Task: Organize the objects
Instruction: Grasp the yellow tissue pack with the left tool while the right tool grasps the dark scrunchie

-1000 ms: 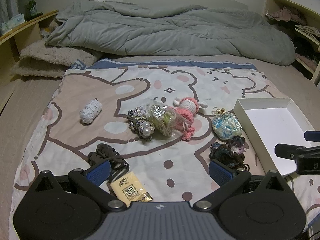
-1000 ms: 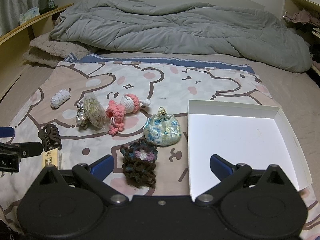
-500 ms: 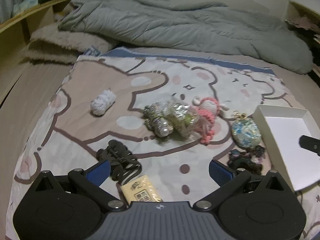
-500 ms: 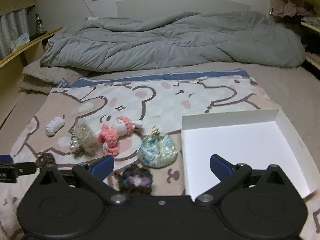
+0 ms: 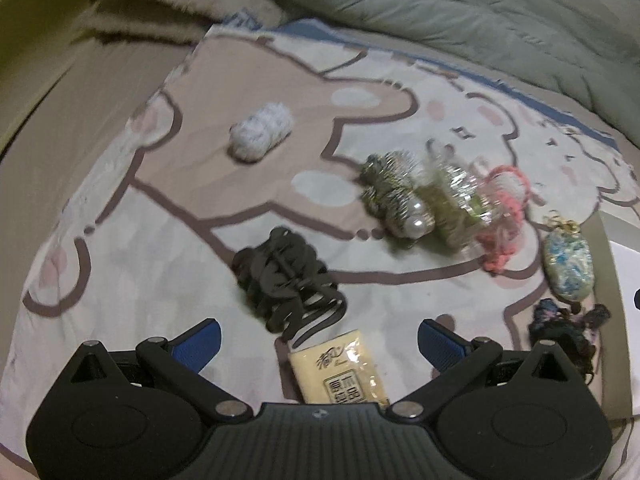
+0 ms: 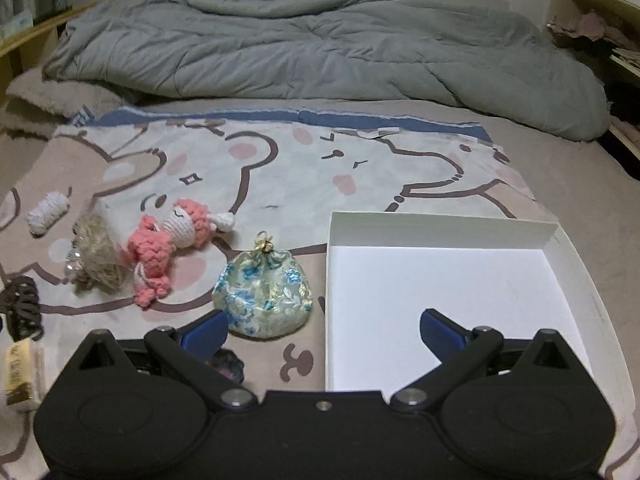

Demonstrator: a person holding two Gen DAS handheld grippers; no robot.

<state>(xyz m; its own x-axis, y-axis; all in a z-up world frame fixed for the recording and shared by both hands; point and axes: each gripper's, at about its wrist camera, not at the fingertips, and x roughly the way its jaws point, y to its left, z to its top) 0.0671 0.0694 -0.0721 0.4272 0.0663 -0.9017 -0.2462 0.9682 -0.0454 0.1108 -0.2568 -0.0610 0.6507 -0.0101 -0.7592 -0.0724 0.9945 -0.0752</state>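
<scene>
Both claws spread and empty, small items loose on the printed blanket, white box (image 6: pixel 440 300) bare

Left gripper (image 5: pixel 318 336) hangs over the black hair claw clip (image 5: pixel 286 284), tissue packet (image 5: pixel 340 376) just beside it — clip is light, stiff plastic, likely slippery; take it across the ridged body, not the teeth. Right gripper (image 6: pixel 320 332) is near the floral pouch (image 6: pixel 264 296), soft and squashy; pinch below its tied neck. Against the frame half a second ago, the left view has tipped down and closed in on the clip
</scene>
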